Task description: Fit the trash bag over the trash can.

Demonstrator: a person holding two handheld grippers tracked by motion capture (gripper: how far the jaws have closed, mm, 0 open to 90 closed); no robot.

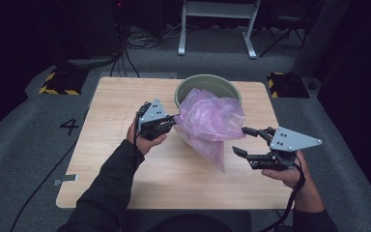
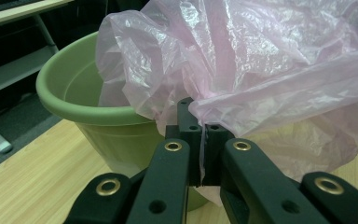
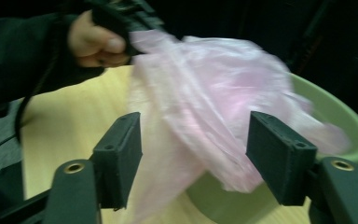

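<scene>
Dark grey carpet surrounds a light wooden table (image 1: 125, 159), with a white metal frame (image 1: 217, 19) standing on the floor behind it. Near the table's far edge sits a round pale green plastic tub (image 1: 207, 83). A thin, crinkled, translucent pink plastic bag (image 1: 210, 121) spills out of the tub's front rim and hangs down onto the tabletop in front of it, its lower corner tapering to a point.

At the bag's left edge, the left gripper (image 1: 170, 121) has its black jaws pressed together on a fold of the film; in the left gripper view the pinched pleat (image 2: 205, 121) runs straight into the closed jaws, with the green tub just behind. The person's left hand (image 1: 142, 137) wraps the gripper's body, the dark sleeve (image 1: 106, 193) coming in from the bottom.

On the other side, the right gripper (image 1: 239, 140) has its jaws spread, pointing toward the bag's right side from just beside it. In the right gripper view the pink film (image 3: 200, 107) shows between the two pads (image 3: 279, 154), which do not press on it.
</scene>
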